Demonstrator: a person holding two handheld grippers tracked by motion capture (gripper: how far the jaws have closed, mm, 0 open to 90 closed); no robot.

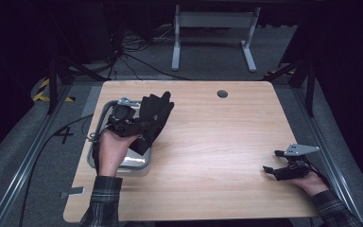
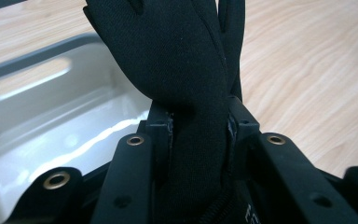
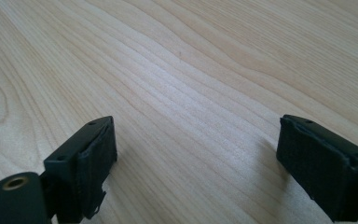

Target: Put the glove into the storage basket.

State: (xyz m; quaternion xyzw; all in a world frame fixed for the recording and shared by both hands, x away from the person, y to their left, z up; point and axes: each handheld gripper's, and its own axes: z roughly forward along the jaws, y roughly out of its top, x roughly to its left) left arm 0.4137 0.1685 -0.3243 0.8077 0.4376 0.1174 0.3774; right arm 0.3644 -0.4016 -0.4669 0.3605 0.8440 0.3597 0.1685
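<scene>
A black glove point(image 1: 155, 116) hangs above the left part of the table, its fingers spread toward the far side. My left gripper point(image 1: 139, 130) is shut on it near the cuff. In the left gripper view the glove point(image 2: 182, 70) rises between the two jaws, which press on its sides, with my left gripper point(image 2: 199, 128) over the edge of a white tray point(image 2: 51, 121). My right gripper point(image 1: 270, 161) rests low near the table's right edge, held by a hand. In the right gripper view my right gripper point(image 3: 198, 154) stands wide open over bare wood.
The white tray point(image 1: 139, 163) with a grey rim lies at the table's left edge, under my left hand. A round cable hole point(image 1: 222, 93) sits near the far edge. A white table frame point(image 1: 212, 28) stands on the floor beyond.
</scene>
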